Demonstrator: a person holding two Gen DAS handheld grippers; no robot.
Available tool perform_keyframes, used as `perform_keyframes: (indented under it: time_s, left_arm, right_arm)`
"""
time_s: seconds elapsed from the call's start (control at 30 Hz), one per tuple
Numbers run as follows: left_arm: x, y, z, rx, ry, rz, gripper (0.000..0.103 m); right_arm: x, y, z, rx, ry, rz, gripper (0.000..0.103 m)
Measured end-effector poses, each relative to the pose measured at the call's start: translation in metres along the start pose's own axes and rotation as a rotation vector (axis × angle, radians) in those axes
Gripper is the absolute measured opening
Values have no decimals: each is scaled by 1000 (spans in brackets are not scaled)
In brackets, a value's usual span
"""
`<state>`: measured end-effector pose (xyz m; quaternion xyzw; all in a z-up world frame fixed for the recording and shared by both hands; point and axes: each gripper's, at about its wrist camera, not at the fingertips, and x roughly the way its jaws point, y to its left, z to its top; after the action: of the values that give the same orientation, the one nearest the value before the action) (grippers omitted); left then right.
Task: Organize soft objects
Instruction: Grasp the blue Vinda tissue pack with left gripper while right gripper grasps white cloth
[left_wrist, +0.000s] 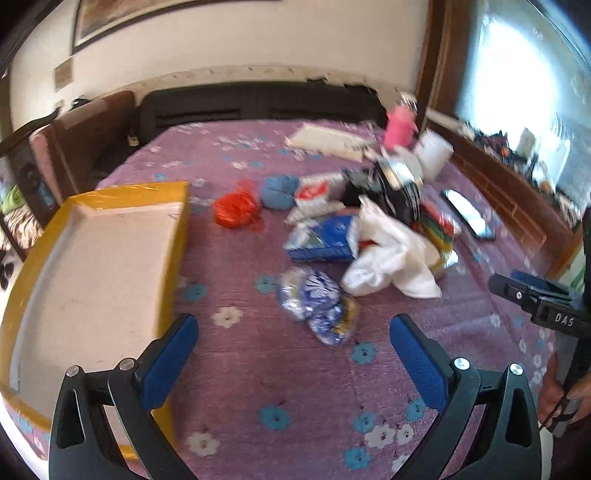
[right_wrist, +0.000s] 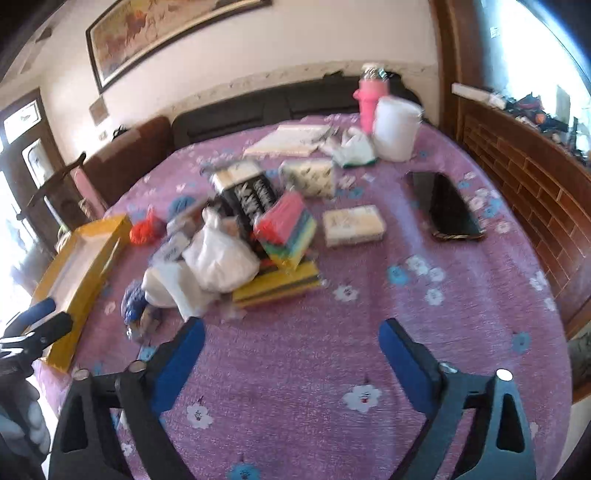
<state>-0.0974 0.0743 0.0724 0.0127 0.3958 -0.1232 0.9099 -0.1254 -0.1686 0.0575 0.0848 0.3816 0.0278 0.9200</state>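
Both views: purple flower-print bedspread (left_wrist: 288, 373) carrying a pile of soft goods.

Left claw (left_wrist: 293, 341): blue pads spread wide apart, nothing between them, hovering over bare bedspread at lower centre. Right claw (right_wrist: 291, 345): same, pads wide apart and empty, lower centre of its frame.

Open yellow cardboard box (left_wrist: 92, 258), one, left of frame in the left view; long axis runs from lower left toward upper centre, pale floor exposed. In the right view it sits at far left (right_wrist: 85, 258).

Blue-and-white crinkled plastic packet (left_wrist: 319, 304), one, lies just ahead of the left claw, long axis tilted from upper left to lower right. White crumpled cloth (left_wrist: 391, 258), touching the pile, right of the packet. Red plastic bag (left_wrist: 236, 208) and round blue yarn-like bundle (left_wrist: 279, 192), one each, upper centre, side by side.

Right view only: stack of multicoloured sponges (right_wrist: 286, 230) leaning on a yellow-and-green sponge pack (right_wrist: 277, 286); two patterned tissue packs (right_wrist: 352, 225); white cylindrical tub (right_wrist: 395, 127). The pink bottle (right_wrist: 365, 105) appears in both views. Black phone (right_wrist: 448, 206), one, right of pile, long axis toward lower right.

Motion blur; labels unreadable.
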Motion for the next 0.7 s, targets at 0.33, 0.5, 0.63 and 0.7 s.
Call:
perform_keyframes:
  time_s: [0.33,0.5,0.63,0.7]
  left_arm:
    - [22,10,0,-6,113,-14,83]
    - [20,20,0,-14,133,-26,83]
    - [29,8,2,0,145,-68,83]
    - [38,0,5,3,151,-84,83]
  right_arm:
    - [53,69,22,-151,93,212,75]
    - [85,97,28,-205,137,233,56]
    - [92,97,25,-183,184,280,22]
    - [81,87,22,-158,163,290,20]
